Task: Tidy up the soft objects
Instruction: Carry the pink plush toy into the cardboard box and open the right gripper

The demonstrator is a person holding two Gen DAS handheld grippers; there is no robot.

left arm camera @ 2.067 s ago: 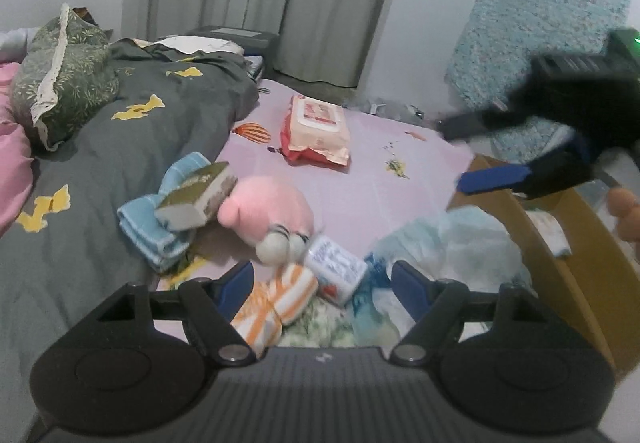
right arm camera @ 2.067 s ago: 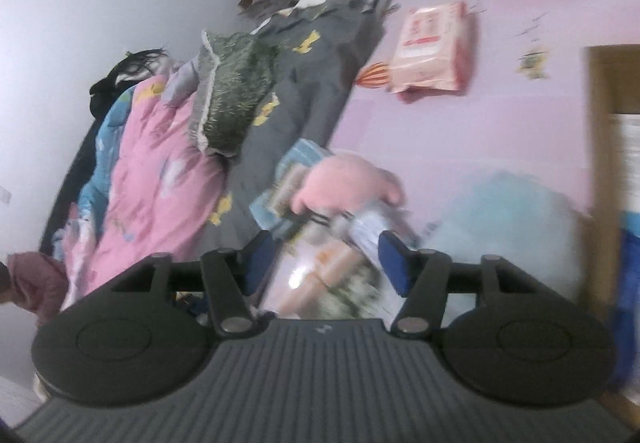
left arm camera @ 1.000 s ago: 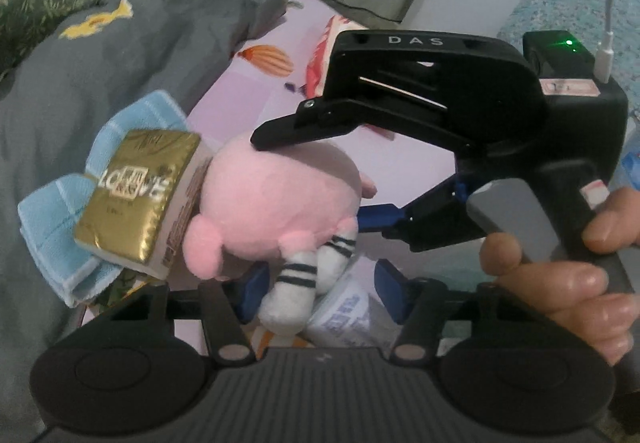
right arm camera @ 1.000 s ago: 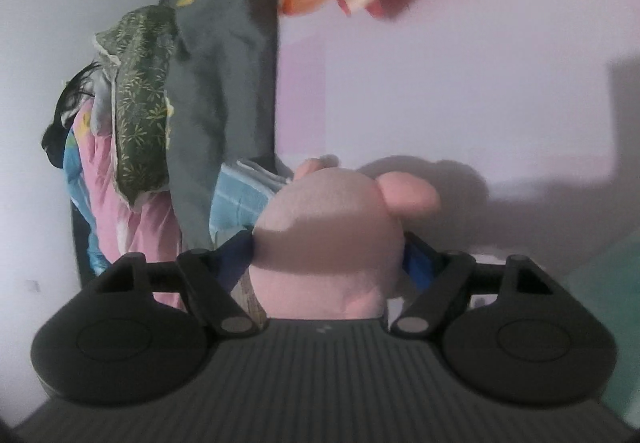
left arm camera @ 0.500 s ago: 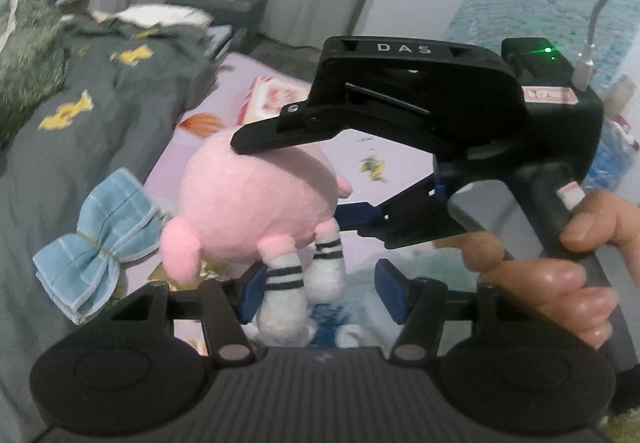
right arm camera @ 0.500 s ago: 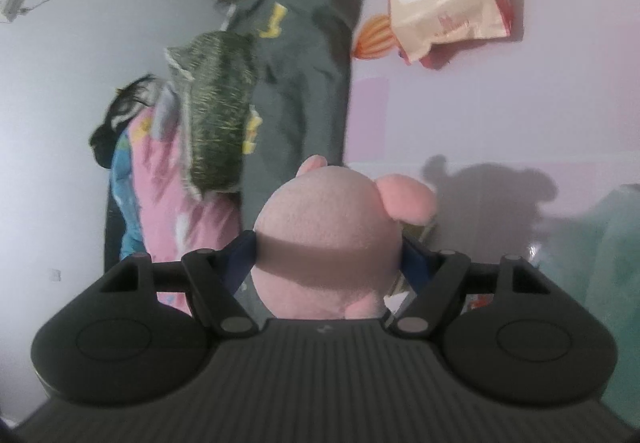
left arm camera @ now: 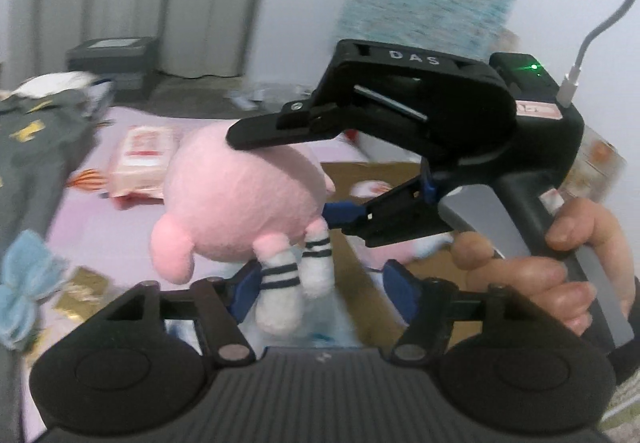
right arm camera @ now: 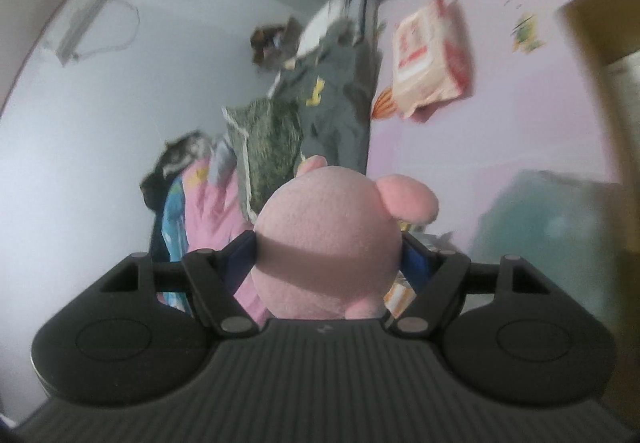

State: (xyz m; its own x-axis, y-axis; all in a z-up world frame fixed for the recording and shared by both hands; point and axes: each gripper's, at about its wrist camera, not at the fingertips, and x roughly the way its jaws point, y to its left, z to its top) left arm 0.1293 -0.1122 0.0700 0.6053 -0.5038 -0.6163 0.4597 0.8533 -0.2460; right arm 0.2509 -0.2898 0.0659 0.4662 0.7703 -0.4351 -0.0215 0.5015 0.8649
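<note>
My right gripper is shut on a round pink plush toy and holds it in the air. In the left wrist view the same plush hangs with its white striped legs down, clamped between the right gripper's jaws. My left gripper is open and empty just below and in front of the plush. A cardboard box lies behind the plush, with another pink soft toy inside it.
A pink wipes pack lies on the pink sheet. A blue bow and a gold packet lie at the left. A grey quilt and a green pillow are on the bed. A pale blue bag lies beside the box.
The right gripper closed on the pink plush, lifted it off the pile and carried it right, toward the cardboard box. The gold packet stayed on the bed.
</note>
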